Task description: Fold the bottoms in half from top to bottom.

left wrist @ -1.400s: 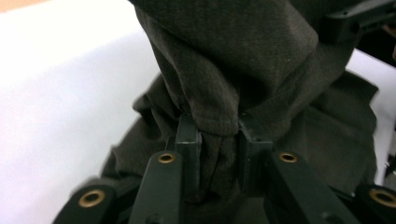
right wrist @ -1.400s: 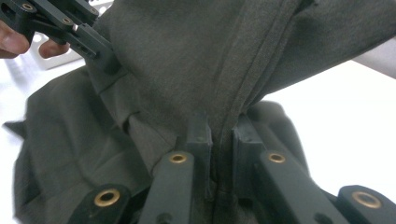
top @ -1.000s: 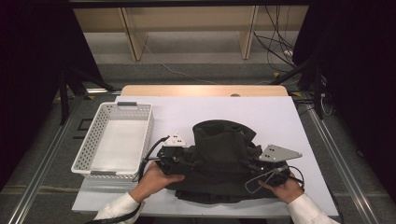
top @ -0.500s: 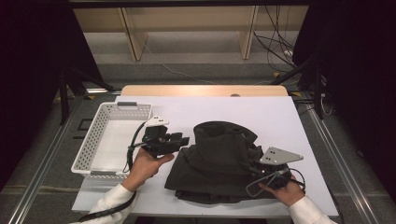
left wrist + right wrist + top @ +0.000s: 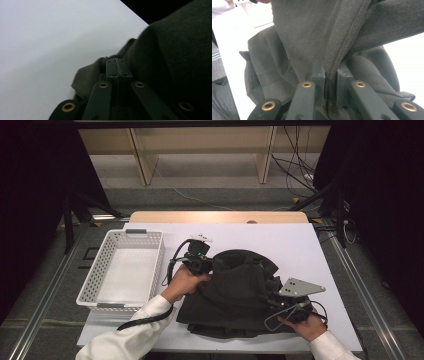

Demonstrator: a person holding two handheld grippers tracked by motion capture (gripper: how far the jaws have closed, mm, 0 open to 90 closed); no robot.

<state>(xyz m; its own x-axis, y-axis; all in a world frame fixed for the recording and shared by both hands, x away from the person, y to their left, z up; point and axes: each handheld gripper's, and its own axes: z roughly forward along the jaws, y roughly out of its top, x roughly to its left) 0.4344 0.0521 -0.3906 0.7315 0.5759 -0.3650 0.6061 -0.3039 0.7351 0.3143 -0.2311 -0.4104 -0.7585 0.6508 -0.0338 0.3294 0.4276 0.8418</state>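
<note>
Dark grey, heavy cloth, a rumpled garment (image 5: 240, 295), lies heaped on the white counter (image 5: 300, 245) in the high view, right of the middle and toward the near edge. Just left of it stands a white plastic basket with perforated walls (image 5: 95, 280), apart from the cloth. The left tool (image 5: 200, 262) sits at the garment's upper left edge, held in the person's left hand (image 5: 182, 282) with its white sleeve (image 5: 125, 340). The right tool (image 5: 287, 307), carrying a grey three-cornered plate, is at the garment's lower right edge in the right hand (image 5: 307, 322).

From the left gripper view, the left tool (image 5: 117, 66) has just been closing; its jaws now meet tip to tip, with a fold of the dark cloth (image 5: 170, 55) bunched against them, though I cannot tell whether any is pinched between. White counter (image 5: 50, 37) lies beyond.

From the right gripper view, the right tool (image 5: 329, 72) is clamped on a thick seamed edge of the garment (image 5: 312, 32), which rises taut from between the jaws.
</note>
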